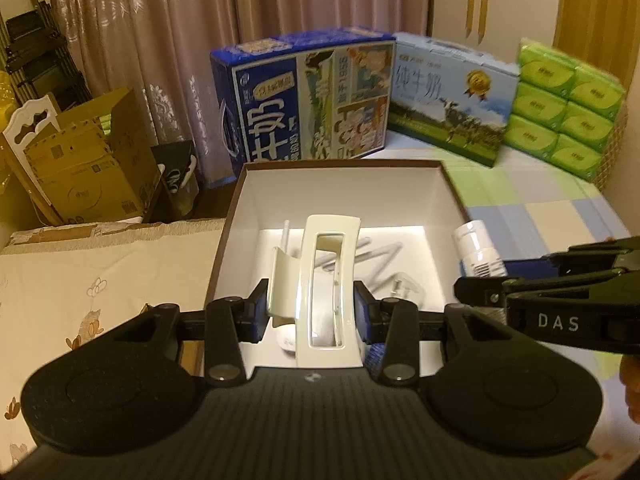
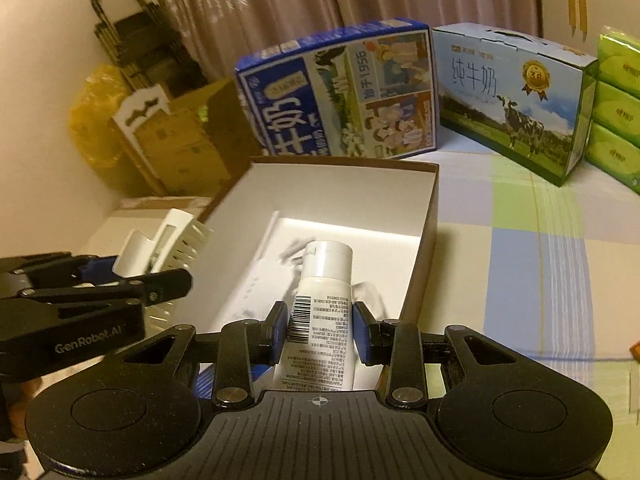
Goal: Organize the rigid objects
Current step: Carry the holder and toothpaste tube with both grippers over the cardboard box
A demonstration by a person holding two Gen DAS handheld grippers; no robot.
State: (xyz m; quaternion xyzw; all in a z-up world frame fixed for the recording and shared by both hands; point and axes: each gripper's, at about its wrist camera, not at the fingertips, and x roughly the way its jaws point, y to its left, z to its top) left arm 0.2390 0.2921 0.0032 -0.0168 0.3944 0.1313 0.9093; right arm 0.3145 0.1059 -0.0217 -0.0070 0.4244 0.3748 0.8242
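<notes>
My left gripper (image 1: 310, 310) is shut on a cream hair claw clip (image 1: 324, 280), held upright over the near part of an open brown box (image 1: 340, 184) with a white inside. My right gripper (image 2: 320, 330) is shut on a white tube (image 2: 320, 312) with a barcode label, cap pointing away, above the same box (image 2: 430, 216). The tube (image 1: 478, 248) and the right gripper show at the right of the left wrist view; the clip (image 2: 168, 244) shows at the left of the right wrist view. A white cable and small white items lie blurred on the box floor (image 1: 384, 264).
Behind the box stand a blue milk carton (image 1: 304, 100), a light-blue milk carton (image 1: 452, 100) and a stack of green tissue packs (image 1: 564, 108) on a checked cloth. Cardboard boxes (image 1: 88, 168) and a folded black cart (image 2: 136, 48) sit at the left by the curtain.
</notes>
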